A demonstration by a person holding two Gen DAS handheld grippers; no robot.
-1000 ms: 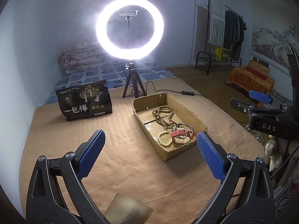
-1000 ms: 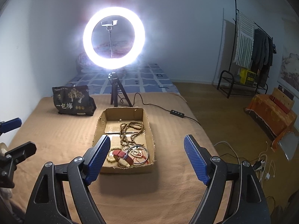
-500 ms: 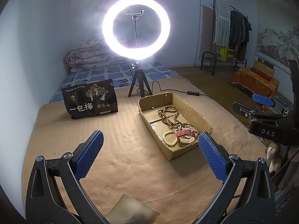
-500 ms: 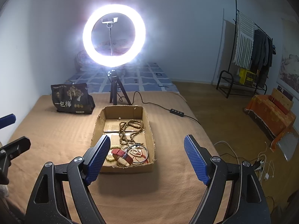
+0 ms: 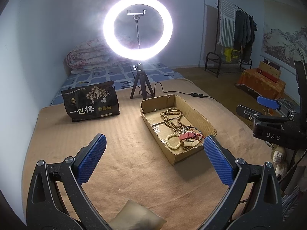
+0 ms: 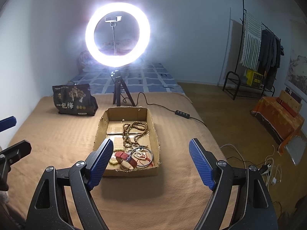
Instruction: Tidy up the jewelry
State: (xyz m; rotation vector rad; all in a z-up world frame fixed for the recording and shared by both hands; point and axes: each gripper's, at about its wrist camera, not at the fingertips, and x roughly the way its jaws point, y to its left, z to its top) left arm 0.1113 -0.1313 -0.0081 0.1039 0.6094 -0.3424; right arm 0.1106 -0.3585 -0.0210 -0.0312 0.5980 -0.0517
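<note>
A lit ring light (image 5: 137, 27) on a small black tripod (image 5: 142, 88) stands in the upper middle of the frame, its cable (image 6: 163, 106) trailing right to an inline switch (image 6: 182, 113). Left of the tripod a black snack bag (image 5: 91, 101) with white characters stands upright on the tan blanket (image 5: 124, 164). At far right a clothes rack (image 6: 257, 51) holds hanging garments, with an orange-covered low chest (image 6: 278, 118) below it.
</note>
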